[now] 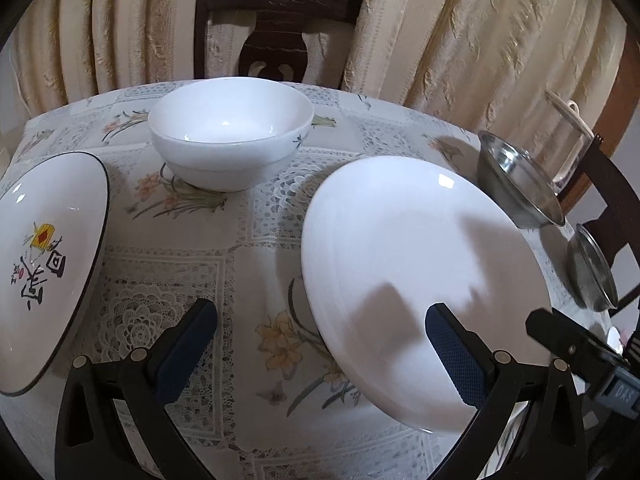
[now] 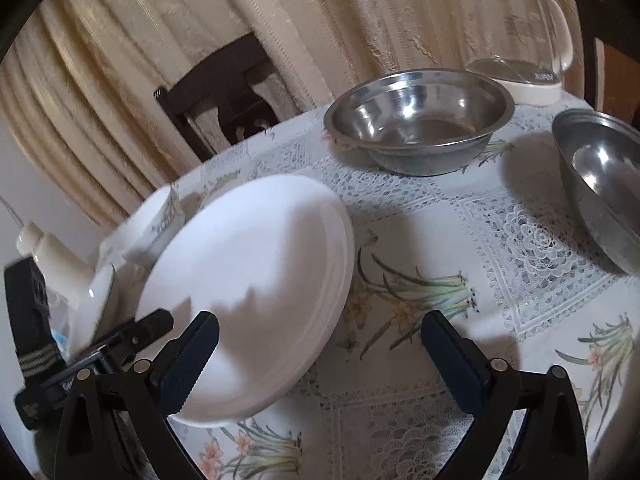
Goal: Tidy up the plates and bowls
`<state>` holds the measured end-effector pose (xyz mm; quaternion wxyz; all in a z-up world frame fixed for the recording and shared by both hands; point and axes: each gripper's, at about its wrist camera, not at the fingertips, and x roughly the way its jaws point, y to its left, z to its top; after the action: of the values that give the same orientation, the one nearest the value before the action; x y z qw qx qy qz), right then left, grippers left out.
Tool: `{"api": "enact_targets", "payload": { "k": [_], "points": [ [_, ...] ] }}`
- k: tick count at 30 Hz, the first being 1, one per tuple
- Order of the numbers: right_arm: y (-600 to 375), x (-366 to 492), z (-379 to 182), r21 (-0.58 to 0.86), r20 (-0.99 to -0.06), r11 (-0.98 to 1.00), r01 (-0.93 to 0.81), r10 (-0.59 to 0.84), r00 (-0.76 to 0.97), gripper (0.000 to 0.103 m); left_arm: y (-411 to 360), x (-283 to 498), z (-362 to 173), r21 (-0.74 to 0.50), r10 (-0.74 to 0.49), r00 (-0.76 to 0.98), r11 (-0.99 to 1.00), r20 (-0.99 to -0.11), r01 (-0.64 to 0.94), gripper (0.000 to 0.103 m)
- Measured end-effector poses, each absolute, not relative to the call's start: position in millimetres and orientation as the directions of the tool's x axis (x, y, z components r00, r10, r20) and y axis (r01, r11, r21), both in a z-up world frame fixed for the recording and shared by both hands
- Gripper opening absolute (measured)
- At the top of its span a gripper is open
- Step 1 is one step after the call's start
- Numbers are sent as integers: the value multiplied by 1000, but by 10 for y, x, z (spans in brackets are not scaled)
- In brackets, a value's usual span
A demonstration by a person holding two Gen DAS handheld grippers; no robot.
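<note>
Table: round table under a lace-patterned floral tablecloth (image 1: 248, 248) carried all the crockery; dark carved wooden chair (image 1: 276, 28) and cream curtains stood behind.
White plates: plain white round ceramic plates, apparently a small stack judging by the layered rim (image 2: 256, 288), lay flat at table centre, between the two tools.
Printed plate: white plate with dark rim and painted characters (image 1: 48, 264) lay on the left, well apart from the stack.
Steel bowls: two shiny stainless-steel bowls, one farther back (image 2: 420, 120) and one at the right edge (image 2: 604, 184), stood apart from each other, right of the stack.
White bowl: deep white ceramic bowl with a small blue motif (image 1: 232, 132) sat upright at the far side.
Jug: clear glass jug with cream base (image 2: 520, 40) stood behind the steel bowls.
Left gripper (image 1: 320, 352): jaws spread wide, empty, hovering low with the right finger over the stack's near rim.
Right gripper (image 2: 320, 360): jaws spread wide, empty, left finger over the stack's rim, right finger over bare cloth.
Step, judged: picking one piece to nest; nothing grasped yet.
Technique: bite a rim squarely, one finger above and one below, lift level, keep the smooth glaze from slipping, set like on like, plates on plates, steel in steel.
</note>
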<state>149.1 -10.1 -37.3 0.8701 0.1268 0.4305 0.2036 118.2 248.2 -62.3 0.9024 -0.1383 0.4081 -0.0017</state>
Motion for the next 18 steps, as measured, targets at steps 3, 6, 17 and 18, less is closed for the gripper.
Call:
{"api": "enact_targets", "payload": {
  "k": [3, 6, 17, 18],
  "points": [
    [-154, 1523, -373, 415, -687, 883, -219, 462, 561, 88, 2587, 1131, -614, -340, -158, 702, 932, -695, -127, 103],
    [-177, 1555, -376, 436, -677, 875, -208, 472, 565, 79, 2666, 1120, -595, -421, -213, 736, 901, -642, -107, 92],
    [-47, 1622, -437, 470, -683, 843, -262, 535, 498, 29, 2620, 1197, -560, -472, -297, 744, 881, -599, -27, 53],
    [-39, 1615, -441, 461, -686, 847, -264, 529, 499, 29, 2628, 1192, -564, -473, -299, 744, 880, -597, -26, 53]
  ]
}}
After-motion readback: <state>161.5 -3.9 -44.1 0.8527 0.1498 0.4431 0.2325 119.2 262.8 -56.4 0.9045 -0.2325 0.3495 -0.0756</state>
